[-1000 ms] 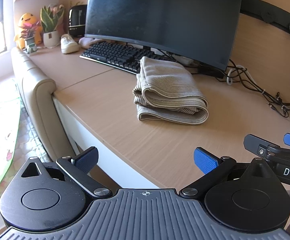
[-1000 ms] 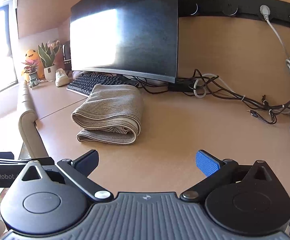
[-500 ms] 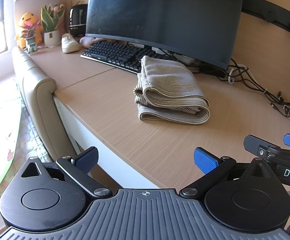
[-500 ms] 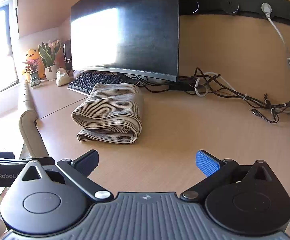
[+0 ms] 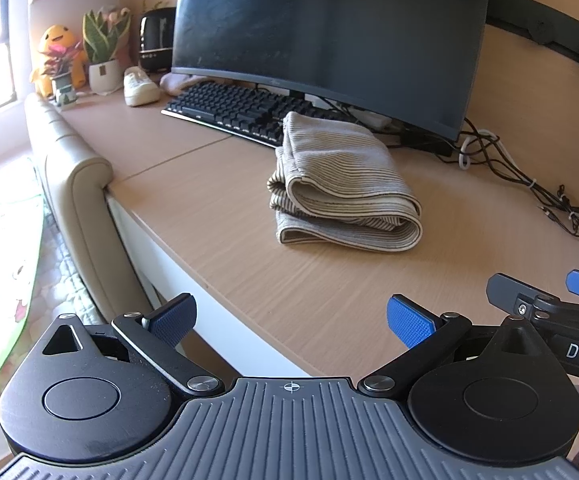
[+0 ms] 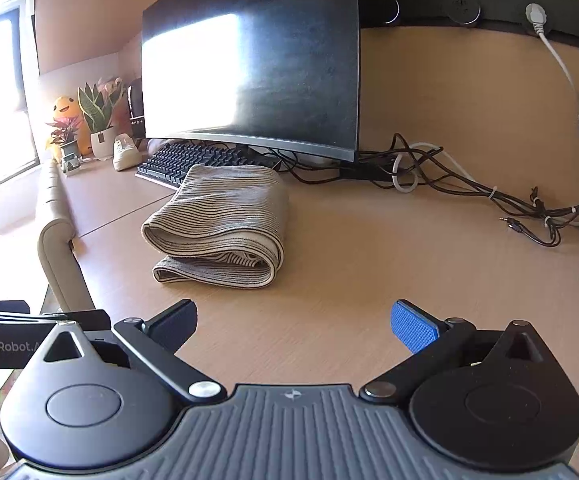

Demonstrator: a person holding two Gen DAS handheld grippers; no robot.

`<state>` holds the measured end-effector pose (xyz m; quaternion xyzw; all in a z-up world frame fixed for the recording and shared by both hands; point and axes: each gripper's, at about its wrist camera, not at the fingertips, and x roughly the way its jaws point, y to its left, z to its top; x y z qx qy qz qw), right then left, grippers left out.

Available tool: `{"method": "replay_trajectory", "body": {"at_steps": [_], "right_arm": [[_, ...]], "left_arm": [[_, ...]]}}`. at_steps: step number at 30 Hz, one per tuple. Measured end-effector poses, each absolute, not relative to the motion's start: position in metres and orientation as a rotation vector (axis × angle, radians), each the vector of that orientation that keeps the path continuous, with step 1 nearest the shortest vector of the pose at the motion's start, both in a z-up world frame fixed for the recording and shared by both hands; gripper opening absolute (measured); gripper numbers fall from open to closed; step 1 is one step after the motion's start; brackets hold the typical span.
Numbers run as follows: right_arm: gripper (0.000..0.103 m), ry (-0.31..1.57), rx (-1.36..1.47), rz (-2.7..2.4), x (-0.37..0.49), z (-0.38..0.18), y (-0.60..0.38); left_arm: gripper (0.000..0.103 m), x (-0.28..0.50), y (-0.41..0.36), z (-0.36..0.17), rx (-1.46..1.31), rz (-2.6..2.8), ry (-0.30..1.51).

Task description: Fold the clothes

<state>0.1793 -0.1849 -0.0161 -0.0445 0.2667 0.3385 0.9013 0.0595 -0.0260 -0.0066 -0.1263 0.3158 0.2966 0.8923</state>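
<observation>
A beige striped garment (image 5: 341,184) lies folded in a thick bundle on the wooden desk (image 5: 217,200), just in front of the keyboard. It also shows in the right wrist view (image 6: 221,224). My left gripper (image 5: 291,318) is open and empty, held near the desk's front edge, well short of the garment. My right gripper (image 6: 293,320) is open and empty above the desk, to the right of the left one, also short of the garment. Part of the right gripper (image 5: 549,300) shows at the right edge of the left wrist view.
A black monitor (image 5: 329,32) and keyboard (image 5: 233,110) stand behind the garment. Tangled cables (image 6: 469,192) lie at the back right. Potted plants (image 5: 101,56), a yellow plush (image 5: 55,46) and a small white shoe (image 5: 139,86) sit far left. A padded chair back (image 5: 81,196) is beside the desk's left edge.
Both grippers have drifted very slightly; the garment has not moved and both grippers stay open.
</observation>
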Motion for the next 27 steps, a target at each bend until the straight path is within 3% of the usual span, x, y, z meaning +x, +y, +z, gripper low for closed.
{"method": "replay_trajectory", "body": {"at_steps": [16,27], "right_arm": [[0.103,0.601,-0.037,0.697,0.199,-0.029,-0.165],[0.103,0.509,-0.073,0.669,0.227,-0.005,-0.066]], "left_arm": [[0.103,0.081,0.014,-0.011,-0.306,0.602,0.632],[0.103,0.133,0.182,0.009,-0.411,0.573,0.462]]}}
